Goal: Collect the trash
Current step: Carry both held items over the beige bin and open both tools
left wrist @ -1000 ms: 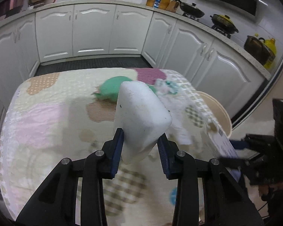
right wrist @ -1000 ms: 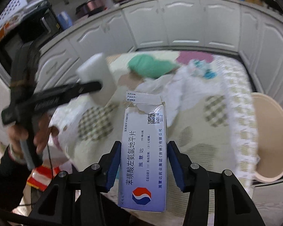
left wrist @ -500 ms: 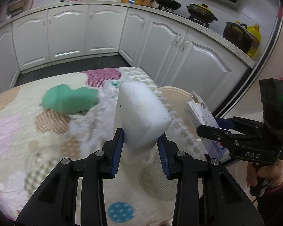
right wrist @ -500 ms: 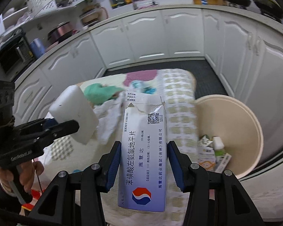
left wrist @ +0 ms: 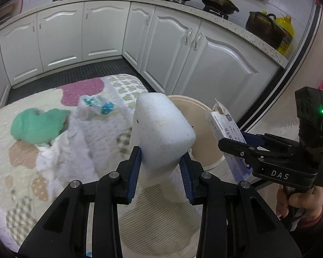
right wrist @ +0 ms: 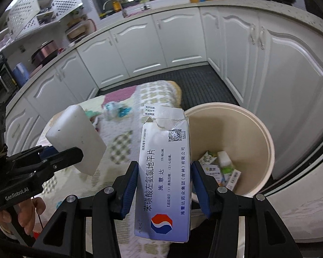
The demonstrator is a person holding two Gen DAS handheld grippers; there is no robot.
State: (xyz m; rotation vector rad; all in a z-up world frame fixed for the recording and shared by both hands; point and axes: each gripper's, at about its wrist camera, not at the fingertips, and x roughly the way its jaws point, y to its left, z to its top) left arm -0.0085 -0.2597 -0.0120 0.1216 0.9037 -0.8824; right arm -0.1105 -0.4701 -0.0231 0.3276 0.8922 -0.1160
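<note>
The left gripper (left wrist: 160, 172) is clamped on a white foam block (left wrist: 161, 133), blue pads pressed against both lower flanks; the block stands upright above the fingertips, held over the table's patterned cloth (left wrist: 21, 172) just beside the beige bin (right wrist: 258, 133). The right gripper (right wrist: 163, 185) is closed on a torn-topped medicine box (right wrist: 164, 182), gripped at mid-length with its open end toward the bin, near the rim. Small cartons (right wrist: 221, 167) lie on the bin's floor. A green cloth (left wrist: 36, 124) and crumpled white paper (left wrist: 75, 146) rest on the tablecloth, farther from the bin.
</note>
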